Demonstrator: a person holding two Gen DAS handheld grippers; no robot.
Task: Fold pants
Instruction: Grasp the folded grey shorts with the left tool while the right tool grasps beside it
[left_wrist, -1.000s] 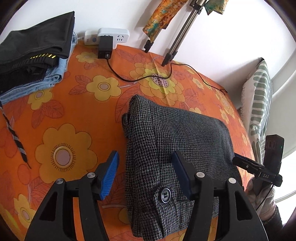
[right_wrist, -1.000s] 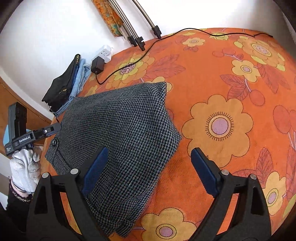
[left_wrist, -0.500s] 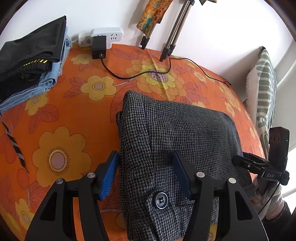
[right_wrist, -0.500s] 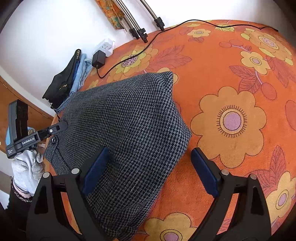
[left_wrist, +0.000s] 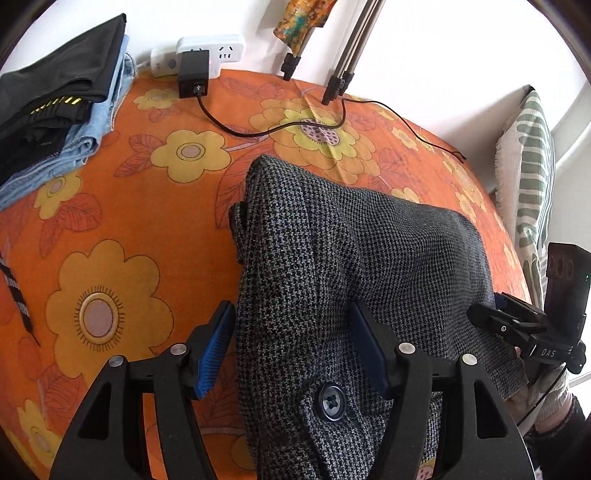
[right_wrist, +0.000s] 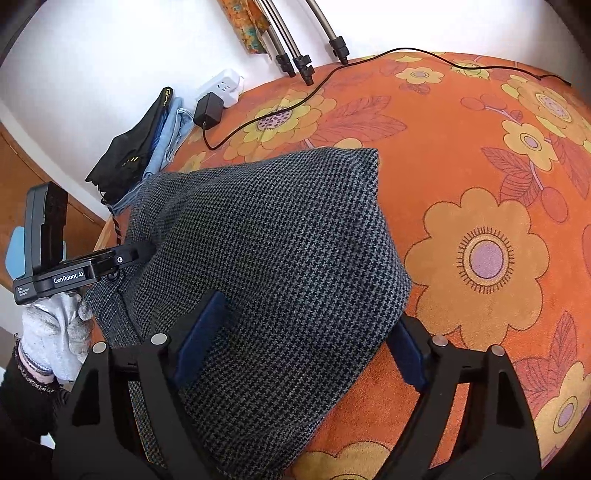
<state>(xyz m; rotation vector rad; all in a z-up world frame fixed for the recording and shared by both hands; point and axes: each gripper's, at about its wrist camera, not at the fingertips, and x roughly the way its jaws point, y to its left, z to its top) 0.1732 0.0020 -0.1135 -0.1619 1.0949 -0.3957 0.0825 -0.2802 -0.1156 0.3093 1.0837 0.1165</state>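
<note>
Folded grey houndstooth pants (left_wrist: 351, 280) lie on the orange flowered cloth (left_wrist: 110, 229); they also show in the right wrist view (right_wrist: 280, 258). A dark button (left_wrist: 331, 402) sits at the waistband end. My left gripper (left_wrist: 295, 347) is open, its blue pads on either side of the waistband end, the cloth bunched up between them. My right gripper (right_wrist: 299, 350) is open and straddles the other end of the pants. Each gripper shows in the other's view, the right (left_wrist: 517, 325) and the left (right_wrist: 110, 258).
A stack of folded black and blue denim garments (left_wrist: 55, 107) sits at the far left. A white power strip with a black adapter (left_wrist: 195, 62) and its cable lie near the wall. Tripod legs (left_wrist: 340, 74) stand at the back. A striped pillow (left_wrist: 532, 166) is right.
Both grippers have moved in over the pants from either end. The fabric now rises between the jaws and fills more of both views.
</note>
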